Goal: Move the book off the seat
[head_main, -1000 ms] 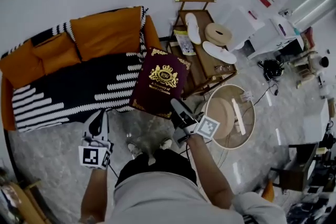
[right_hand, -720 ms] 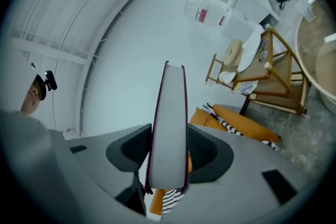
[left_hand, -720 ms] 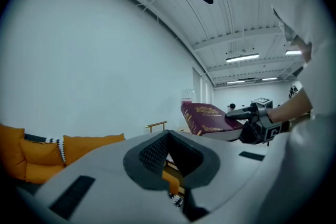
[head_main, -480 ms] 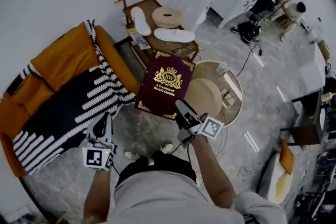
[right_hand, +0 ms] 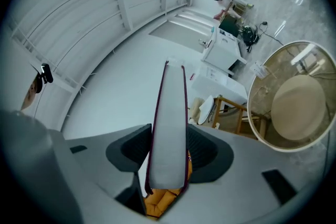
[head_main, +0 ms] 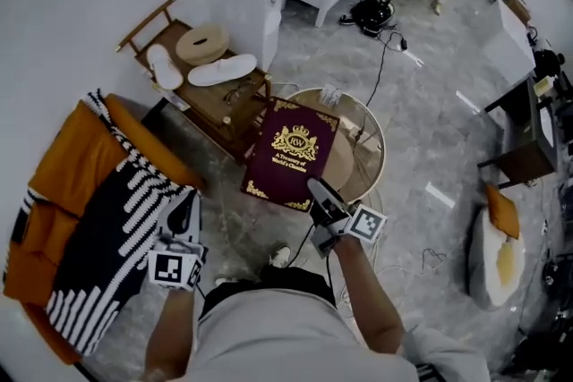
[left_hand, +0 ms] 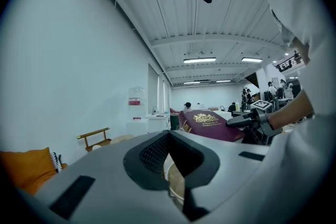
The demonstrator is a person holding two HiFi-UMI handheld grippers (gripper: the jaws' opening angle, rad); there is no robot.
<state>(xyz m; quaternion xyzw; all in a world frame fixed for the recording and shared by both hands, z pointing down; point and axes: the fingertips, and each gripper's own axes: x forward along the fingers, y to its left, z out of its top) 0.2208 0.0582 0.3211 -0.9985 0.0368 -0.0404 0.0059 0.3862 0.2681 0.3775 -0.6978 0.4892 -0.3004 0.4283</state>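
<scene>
Right now the book (head_main: pixel 291 152), maroon with a gold crest and gold corner trim, is off the seat (head_main: pixel 67 165) and held in the air. The right tool (head_main: pixel 320 195) grips it at the near edge. In the right gripper view the book's pale page edge runs straight up between the two jaws, and both pads press on its covers. The book lies cover up. In the head view its far part overlaps the left rim of the round glass bench (head_main: pixel 369 158), and the rest hangs over the grey marble floor (head_main: pixel 430 130).

The left tool (head_main: pixel 185 212) is down at the left, beside the black-and-white striped blanket (head_main: pixel 116 228) that covers the orange seat. Its jaws stand a little apart with only a narrow gap, and nothing is between them. Part of the round bench shows through that gap in the left gripper view.

Beyond the book a low wooden rack (head_main: pixel 215 103) stands against the wall. It carries a pair of white slippers (head_main: pixel 222 70) and a round tan disc (head_main: pixel 201 42). A white cabinet (head_main: pixel 255 0) stands just past the rack. The person's grey-clad torso (head_main: pixel 269 335) fills the bottom of the head view, with a forearm reaching out to each tool.
</scene>
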